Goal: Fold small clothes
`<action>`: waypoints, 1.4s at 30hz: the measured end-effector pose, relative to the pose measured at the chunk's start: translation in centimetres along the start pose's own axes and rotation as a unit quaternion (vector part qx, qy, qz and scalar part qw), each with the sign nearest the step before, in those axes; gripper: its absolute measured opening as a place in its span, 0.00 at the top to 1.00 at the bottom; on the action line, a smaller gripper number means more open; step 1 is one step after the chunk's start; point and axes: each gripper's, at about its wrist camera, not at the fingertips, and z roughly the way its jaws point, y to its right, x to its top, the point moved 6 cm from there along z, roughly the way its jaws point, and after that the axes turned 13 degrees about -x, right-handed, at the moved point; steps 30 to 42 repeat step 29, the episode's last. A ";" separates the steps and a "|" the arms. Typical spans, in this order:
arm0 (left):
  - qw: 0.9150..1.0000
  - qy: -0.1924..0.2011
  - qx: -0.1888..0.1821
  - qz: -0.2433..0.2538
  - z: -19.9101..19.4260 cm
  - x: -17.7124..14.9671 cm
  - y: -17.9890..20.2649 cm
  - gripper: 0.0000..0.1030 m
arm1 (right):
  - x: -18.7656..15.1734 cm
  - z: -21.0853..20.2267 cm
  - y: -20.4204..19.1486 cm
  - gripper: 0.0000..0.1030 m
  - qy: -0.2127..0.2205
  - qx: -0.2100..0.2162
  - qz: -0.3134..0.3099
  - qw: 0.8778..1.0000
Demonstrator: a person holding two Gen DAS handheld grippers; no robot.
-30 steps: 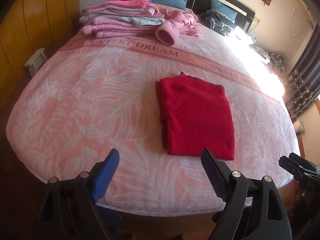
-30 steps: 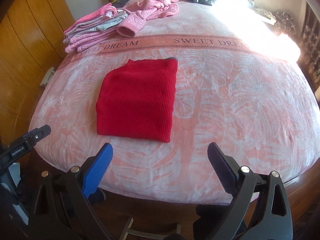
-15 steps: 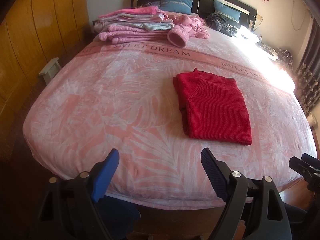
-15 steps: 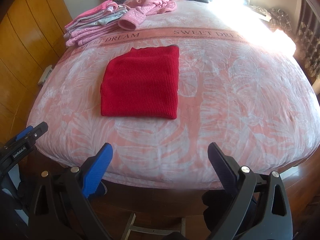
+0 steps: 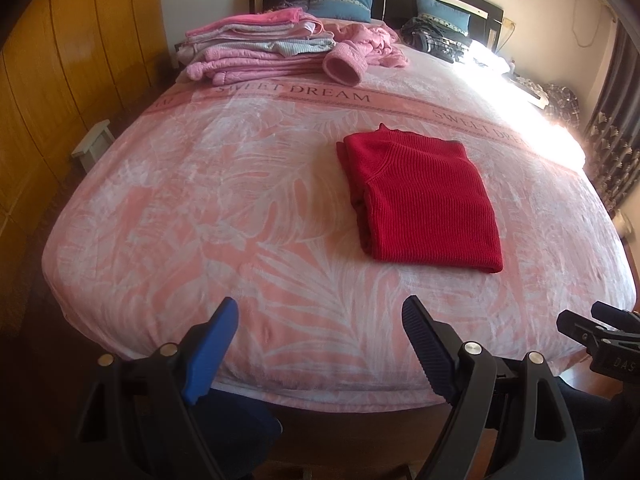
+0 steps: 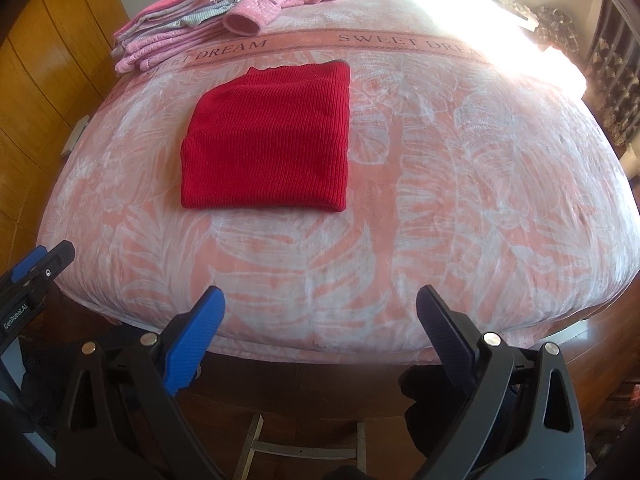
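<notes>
Bed [image 5: 200, 208]: pink leaf-print blanket, lettered band "SWEET DREAM" near the head.
Red knit sweater [image 5: 420, 200]: folded into a neat rectangle, lying flat mid-bed, touched by nothing.
Stack of pink folded clothes [image 5: 256, 48]: far left corner, by the headboard.
Left gripper [image 5: 316, 336]: jaws spread wide, empty, at the foot edge.
Right gripper [image 6: 320, 320]: likewise spread and empty, well short of the sweater.

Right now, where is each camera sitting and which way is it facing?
Left wrist: on the left hand-held gripper, at the bed's foot, facing the headboard; open fingers and the right gripper's tip show.
Right wrist: on the right hand-held gripper, same direction, further right; open fingers show.
Shared: red sweater, pink clothes pile.
</notes>
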 end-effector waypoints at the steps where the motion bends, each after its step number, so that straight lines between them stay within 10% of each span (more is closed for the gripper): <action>1: 1.000 0.001 0.001 0.002 0.0 0.0 0.0 0.18 | -0.1 0.2 -0.2 0.07 0.000 -0.005 -0.006 1.000; 42: 0.999 0.011 0.025 0.022 0.2 -0.2 0.0 0.17 | -0.2 0.7 -0.8 0.07 -0.006 -0.006 -0.001 1.000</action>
